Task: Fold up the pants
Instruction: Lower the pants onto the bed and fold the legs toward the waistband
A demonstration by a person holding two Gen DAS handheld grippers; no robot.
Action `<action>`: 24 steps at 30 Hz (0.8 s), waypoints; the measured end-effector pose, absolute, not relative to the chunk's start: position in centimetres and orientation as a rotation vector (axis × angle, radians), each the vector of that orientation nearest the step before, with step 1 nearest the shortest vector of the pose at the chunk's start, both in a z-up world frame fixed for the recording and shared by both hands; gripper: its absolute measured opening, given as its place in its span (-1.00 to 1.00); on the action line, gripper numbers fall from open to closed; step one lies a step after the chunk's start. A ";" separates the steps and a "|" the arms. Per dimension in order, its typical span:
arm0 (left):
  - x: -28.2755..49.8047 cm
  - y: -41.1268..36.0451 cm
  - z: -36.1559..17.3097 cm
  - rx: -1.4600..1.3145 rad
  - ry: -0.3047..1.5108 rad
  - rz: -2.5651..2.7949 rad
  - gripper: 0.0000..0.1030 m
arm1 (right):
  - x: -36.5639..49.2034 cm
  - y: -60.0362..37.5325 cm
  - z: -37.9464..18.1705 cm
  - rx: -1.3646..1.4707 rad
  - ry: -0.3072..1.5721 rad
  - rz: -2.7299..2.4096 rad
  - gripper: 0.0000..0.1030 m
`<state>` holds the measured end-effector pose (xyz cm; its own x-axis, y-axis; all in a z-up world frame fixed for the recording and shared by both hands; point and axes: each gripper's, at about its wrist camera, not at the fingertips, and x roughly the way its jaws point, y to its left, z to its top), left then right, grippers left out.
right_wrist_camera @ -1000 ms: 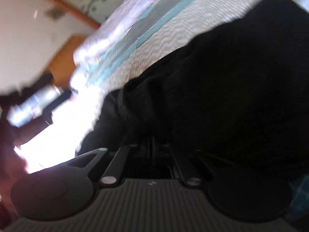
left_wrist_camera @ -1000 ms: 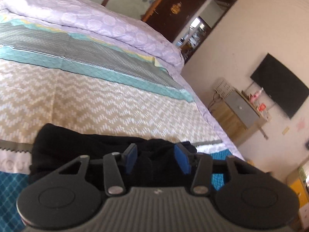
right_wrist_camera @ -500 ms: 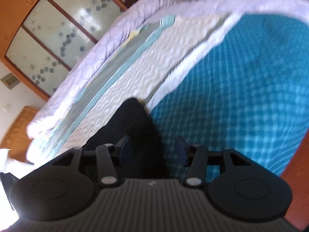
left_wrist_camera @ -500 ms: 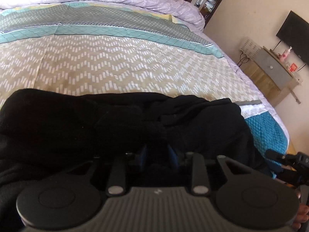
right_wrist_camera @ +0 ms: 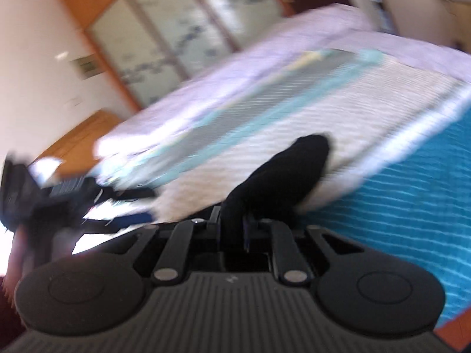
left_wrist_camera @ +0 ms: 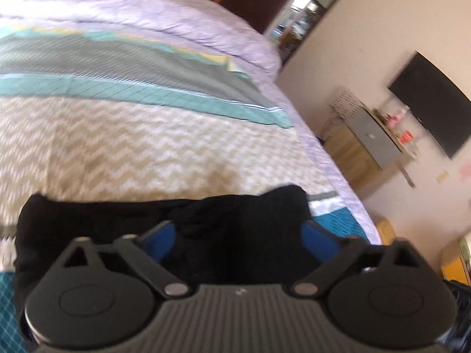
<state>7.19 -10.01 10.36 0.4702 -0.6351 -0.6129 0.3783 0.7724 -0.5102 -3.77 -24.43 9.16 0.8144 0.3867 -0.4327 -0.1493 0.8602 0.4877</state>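
Black pants [left_wrist_camera: 97,220] lie bunched in a low, rumpled heap across the patterned bedspread near the foot of the bed, one dark fold [right_wrist_camera: 282,170] rising off the cover toward the teal section.

I see black fabric pants [left_wrist_camera: 97,223] lying on quilted patterned bedspread [left_wrist_camera: 147,153] | folded lilac duvet [left_wrist_camera: 176,8] behind | wooden side cabinet [left_wrist_camera: 353,150] right of bed
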 end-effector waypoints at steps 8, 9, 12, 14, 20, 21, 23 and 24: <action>8.6 -10.1 9.0 -0.291 1.013 -0.628 -0.62 | -3.0 -17.1 10.6 0.219 0.552 0.455 -0.69; 8.5 -9.1 9.2 -0.320 0.997 -0.630 -0.65 | -2.7 -16.6 10.8 0.202 0.554 0.457 -0.69; 7.4 -5.8 10.0 -0.343 0.942 -0.610 -0.65 | -1.9 -15.8 11.1 0.213 0.546 0.507 -0.69; 6.6 -3.5 10.3 -0.345 0.911 -0.585 -0.65 | -1.5 -14.8 11.6 0.221 0.542 0.557 -0.69; 6.7 2.9 5.9 -0.433 0.983 -0.416 -0.65 | 1.0 -10.0 9.5 0.222 0.639 0.680 -0.68; 7.0 3.3 4.3 -0.436 1.012 -0.392 -0.63 | 1.5 -9.4 8.5 0.246 0.688 0.691 -0.66; 7.6 4.1 0.7 -0.474 1.078 -0.354 -0.62 | 3.0 -8.3 5.6 0.249 0.798 0.696 -0.58; 7.7 4.4 -0.6 -0.514 1.083 -0.346 -0.58 | 3.4 -8.0 4.2 0.230 0.835 0.696 -0.58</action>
<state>7.71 4.42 -0.57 0.4329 -0.5070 -0.7454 0.0191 0.8319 -0.5546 3.41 -8.02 4.25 0.4669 0.6480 -0.6017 -0.4752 0.7577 0.4473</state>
